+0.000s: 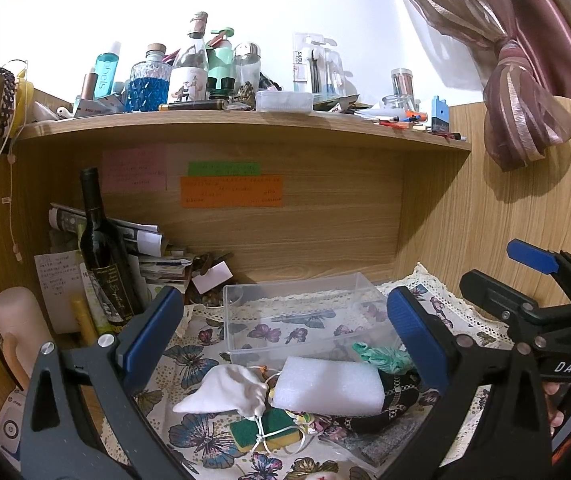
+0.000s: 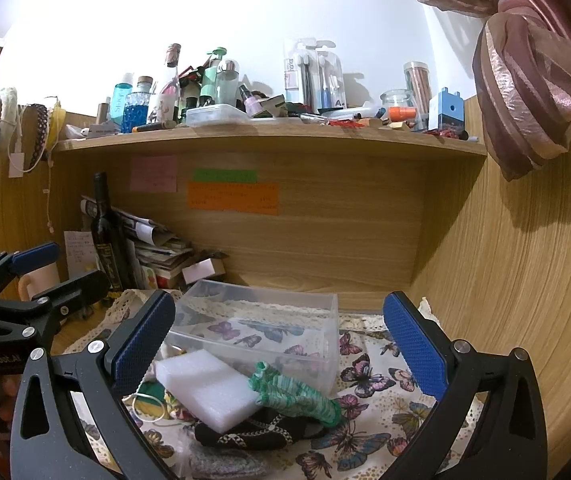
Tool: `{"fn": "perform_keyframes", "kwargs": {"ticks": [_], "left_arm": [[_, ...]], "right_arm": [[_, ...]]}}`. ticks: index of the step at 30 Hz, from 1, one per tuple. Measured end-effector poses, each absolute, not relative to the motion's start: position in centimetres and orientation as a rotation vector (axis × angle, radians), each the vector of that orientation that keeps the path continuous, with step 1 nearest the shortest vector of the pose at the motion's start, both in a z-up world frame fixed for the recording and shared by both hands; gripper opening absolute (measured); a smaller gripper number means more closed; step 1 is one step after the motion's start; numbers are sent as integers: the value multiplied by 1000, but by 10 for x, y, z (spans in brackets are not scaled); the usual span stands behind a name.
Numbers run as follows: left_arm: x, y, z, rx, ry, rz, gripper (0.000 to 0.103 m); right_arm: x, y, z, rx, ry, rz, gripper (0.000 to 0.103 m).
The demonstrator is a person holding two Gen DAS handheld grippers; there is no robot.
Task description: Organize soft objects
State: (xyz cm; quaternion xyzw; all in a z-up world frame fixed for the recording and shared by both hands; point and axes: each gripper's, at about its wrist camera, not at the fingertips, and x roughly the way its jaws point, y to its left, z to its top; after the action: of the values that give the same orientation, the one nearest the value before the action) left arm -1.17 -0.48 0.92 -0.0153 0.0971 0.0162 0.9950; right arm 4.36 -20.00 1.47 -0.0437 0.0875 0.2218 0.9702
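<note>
Fingers of both the left gripper (image 1: 285,332) and right gripper (image 2: 281,340) gape wide, empty, above the white foam block (image 2: 205,390) lying lower-centre, slightly nearer the right.

"DAS" on right claw (image 1: 533,276), seemingly "GenRobot.AI" on left claw (image 2: 57,268)

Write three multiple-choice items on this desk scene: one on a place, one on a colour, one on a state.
1. The white foam block lies:
A. inside the clear plastic box
B. on the pile in front of the box
C. on the shelf

2. The knitted item beside the foam is:
A. green
B. red
C. yellow

3. The clear box is:
A. full
B. lidded
C. open and empty

Key: 1 B, the foam rests atop the dark cloth. 2 A, its yarn is green. 3 C, only the butterfly cloth shows through it.
</note>
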Motion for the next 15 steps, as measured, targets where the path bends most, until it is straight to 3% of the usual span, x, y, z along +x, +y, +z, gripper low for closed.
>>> {"fn": "perform_keyframes", "kwargs": {"ticks": [15], "left_arm": [[-12, -8, 11, -28, 191, 31, 103]], "right_arm": [[40, -202, 19, -87, 163, 443, 103]]}}
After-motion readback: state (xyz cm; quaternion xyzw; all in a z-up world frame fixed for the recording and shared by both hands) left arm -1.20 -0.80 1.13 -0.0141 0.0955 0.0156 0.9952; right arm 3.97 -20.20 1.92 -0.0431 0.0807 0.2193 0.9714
